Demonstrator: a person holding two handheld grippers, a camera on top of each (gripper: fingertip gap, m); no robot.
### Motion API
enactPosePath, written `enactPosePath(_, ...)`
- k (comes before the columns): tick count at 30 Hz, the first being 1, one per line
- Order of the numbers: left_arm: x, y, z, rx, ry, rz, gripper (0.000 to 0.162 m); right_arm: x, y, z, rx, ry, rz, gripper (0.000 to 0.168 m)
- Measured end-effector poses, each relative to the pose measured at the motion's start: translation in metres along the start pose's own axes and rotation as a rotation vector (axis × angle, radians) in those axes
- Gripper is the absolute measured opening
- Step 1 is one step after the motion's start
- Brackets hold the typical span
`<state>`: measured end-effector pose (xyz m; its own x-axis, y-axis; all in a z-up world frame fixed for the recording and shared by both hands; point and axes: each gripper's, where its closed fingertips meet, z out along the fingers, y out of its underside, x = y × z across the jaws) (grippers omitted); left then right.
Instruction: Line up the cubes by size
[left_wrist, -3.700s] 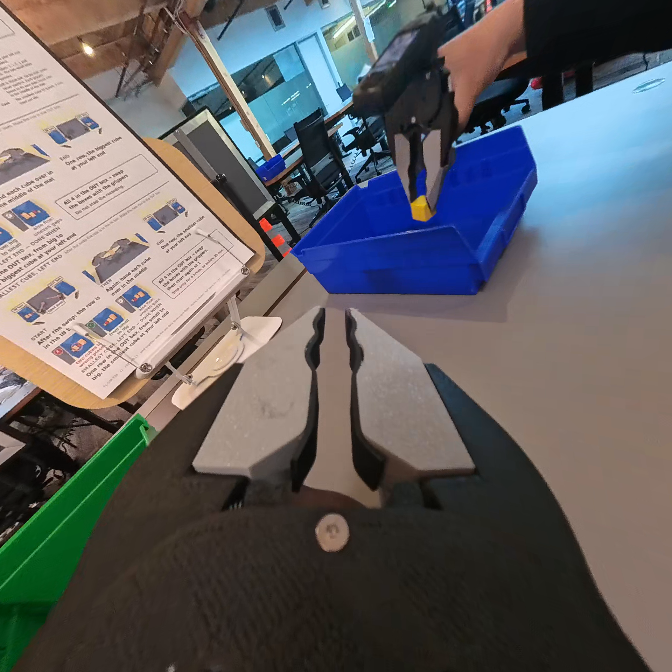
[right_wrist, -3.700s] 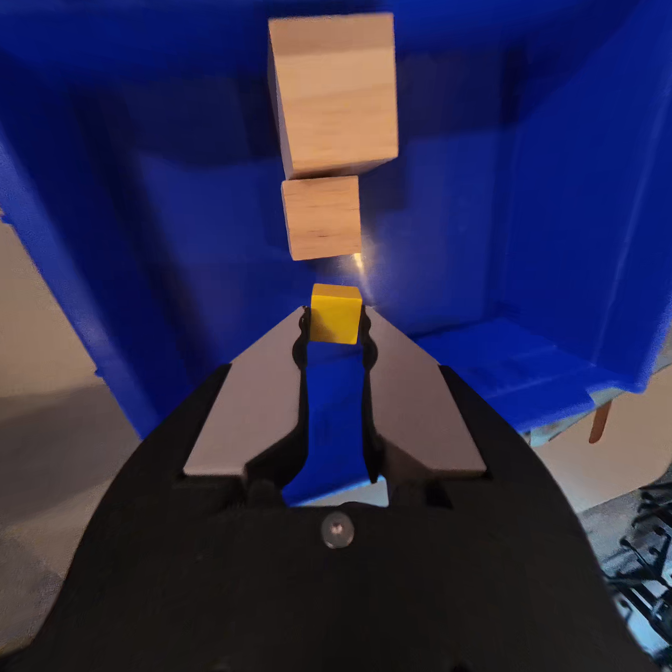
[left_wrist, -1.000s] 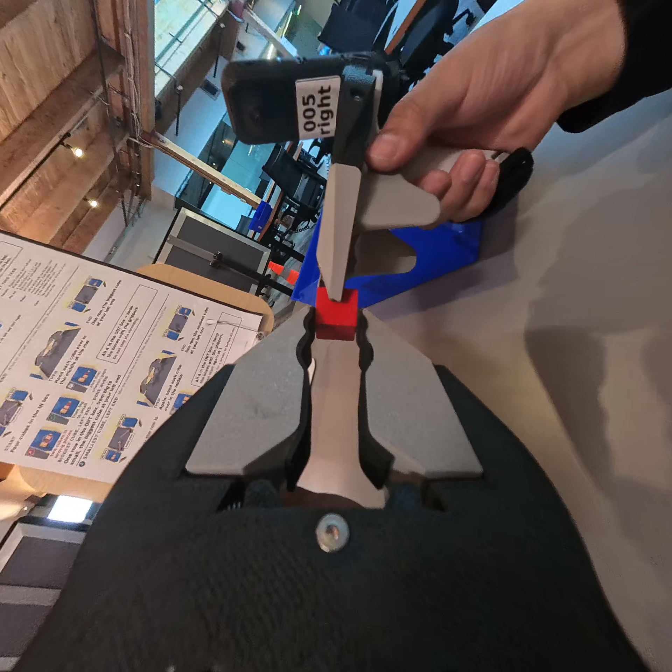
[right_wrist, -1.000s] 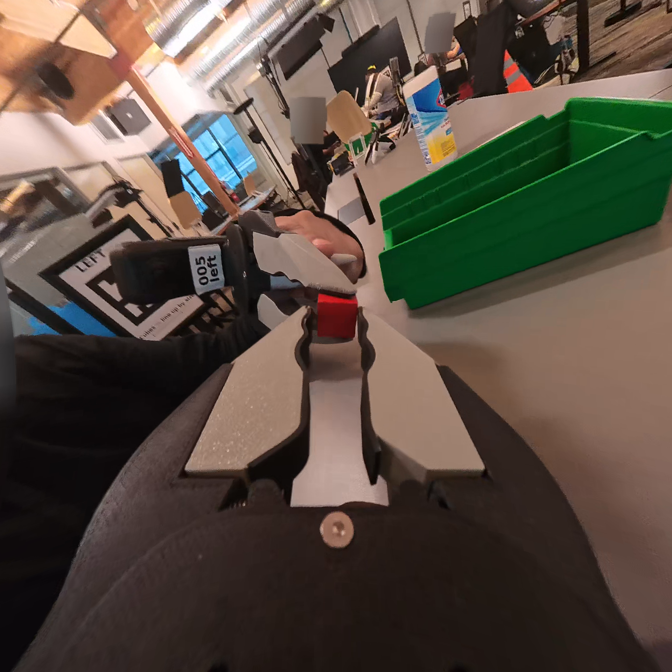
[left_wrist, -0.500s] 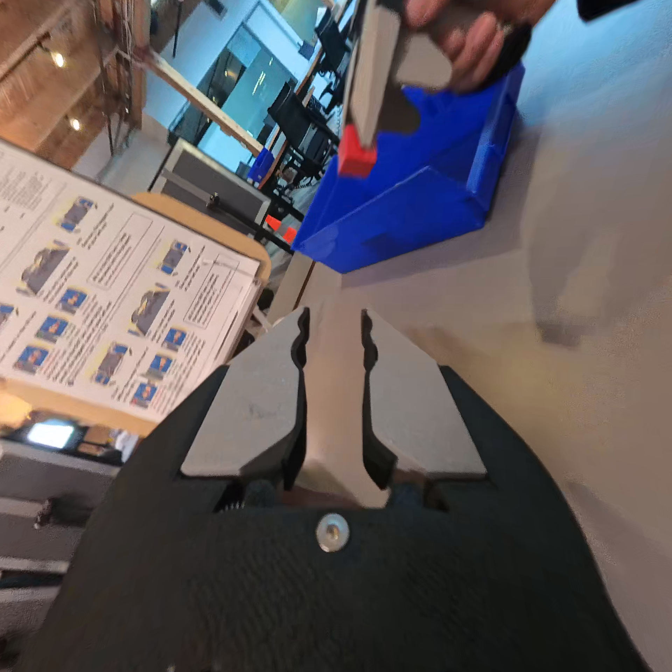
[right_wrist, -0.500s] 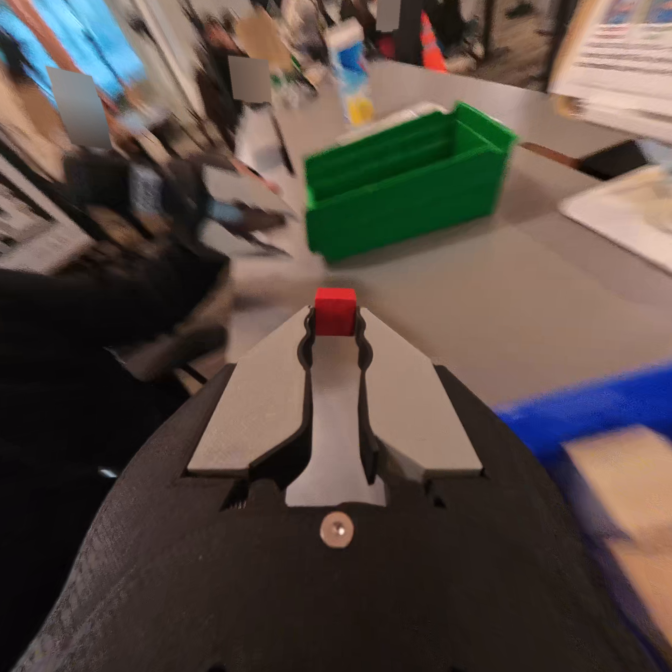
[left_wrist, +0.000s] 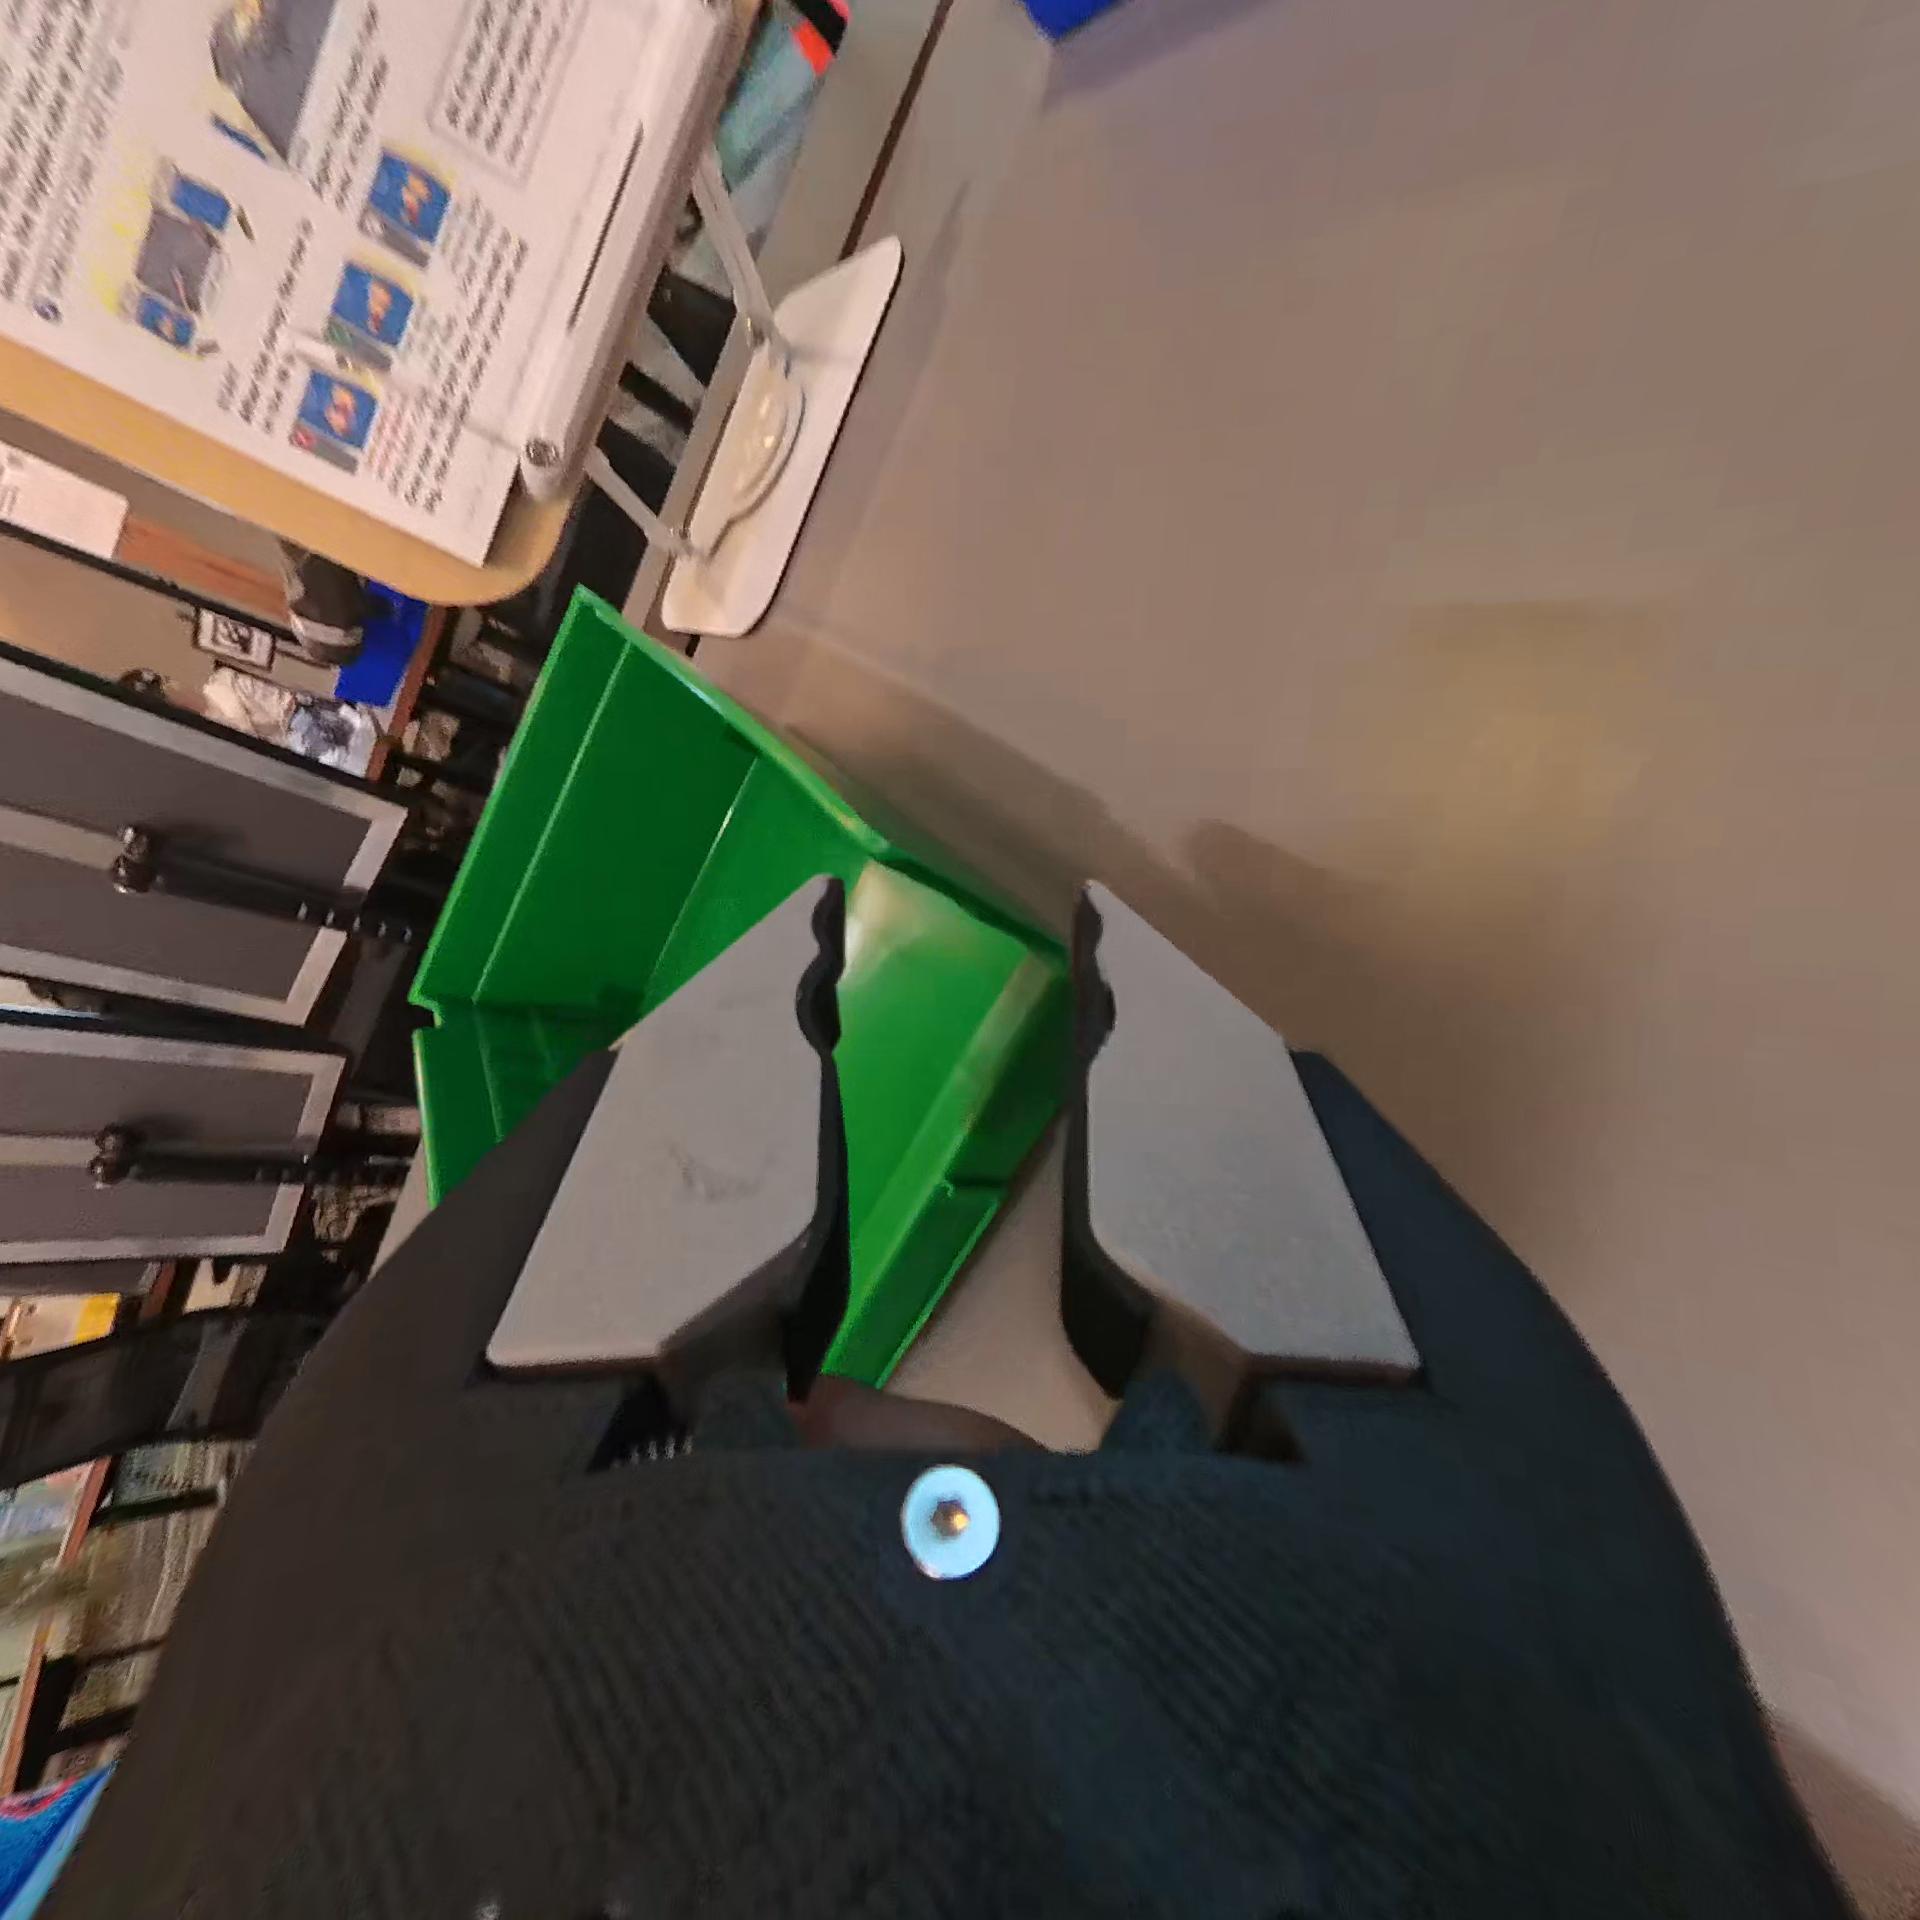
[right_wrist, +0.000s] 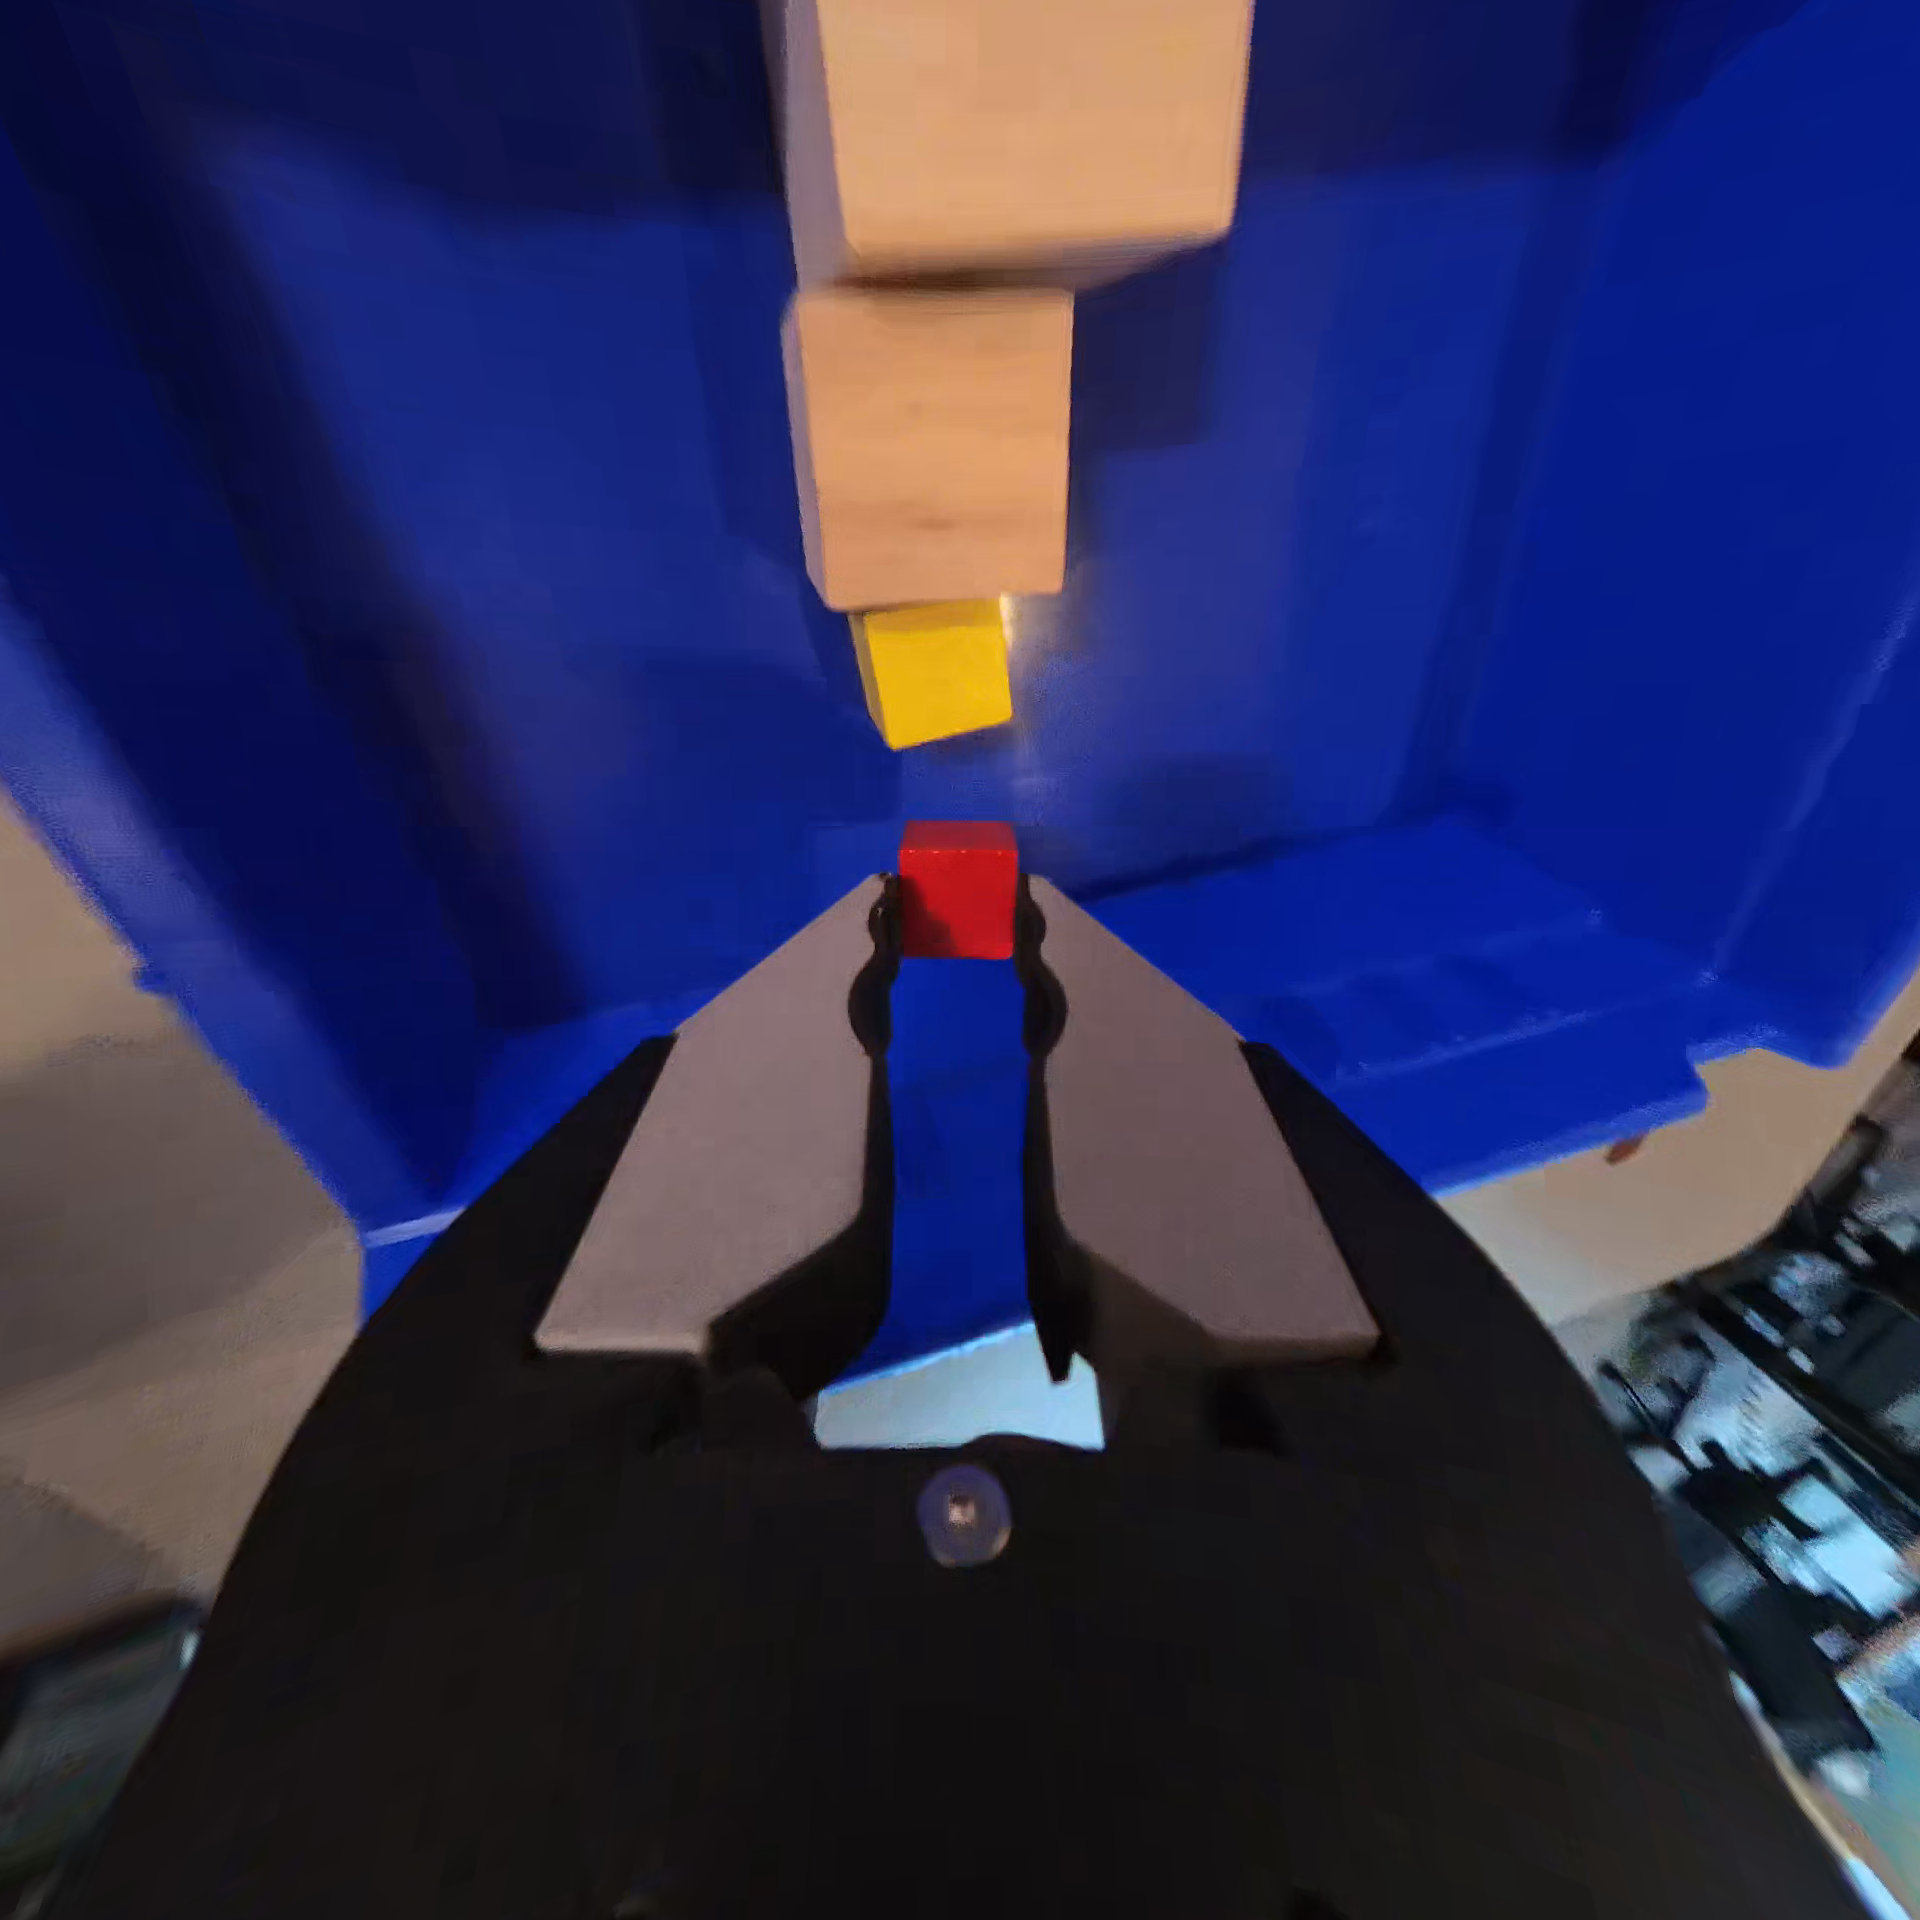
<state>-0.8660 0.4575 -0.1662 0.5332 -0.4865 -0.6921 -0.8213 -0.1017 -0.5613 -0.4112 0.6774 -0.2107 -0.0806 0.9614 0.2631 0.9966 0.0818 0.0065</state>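
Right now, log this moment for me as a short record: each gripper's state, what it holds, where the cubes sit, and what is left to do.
left gripper: open, holds nothing, over the green bin
right gripper: shut on the red cube, over the blue bin
row in blue bin: large wooden cube, medium wooden cube, yellow cube, in one line, large to small
yellow cube: turned slightly askew
red cube: smallest, apart from the yellow cube, between the fingers
left to do: set the red cube at the small end
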Motion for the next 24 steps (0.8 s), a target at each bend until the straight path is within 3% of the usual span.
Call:
enactPosePath(2,0.002,0.010,0.005,-0.035,0.011,-0.001,0.044,0.002,0.006,0.014,-0.078,-0.024,-0.022,0.020)
enactPosePath(10,0.015,0.050,0.022,-0.138,0.097,-0.060,0.073,-0.002,-0.010,0.030,-0.014,-0.134,-0.008,0.021)
enactPosePath(15,0.016,0.062,0.034,-0.214,0.123,0.044,0.071,-0.006,0.000,0.018,-0.038,-0.127,0.076,0.055)
enactPosePath(17,0.011,0.069,0.036,-0.264,0.134,0.097,0.063,-0.015,-0.010,-0.003,0.067,-0.124,0.124,0.055)
enactPosePath(21,0.008,0.076,0.035,-0.326,0.200,0.150,0.067,-0.056,-0.048,-0.052,0.344,-0.091,0.159,0.064)
enactPosePath(24,0.011,0.075,0.043,-0.326,0.245,0.139,0.053,-0.097,-0.090,-0.068,0.517,-0.083,0.220,0.068)
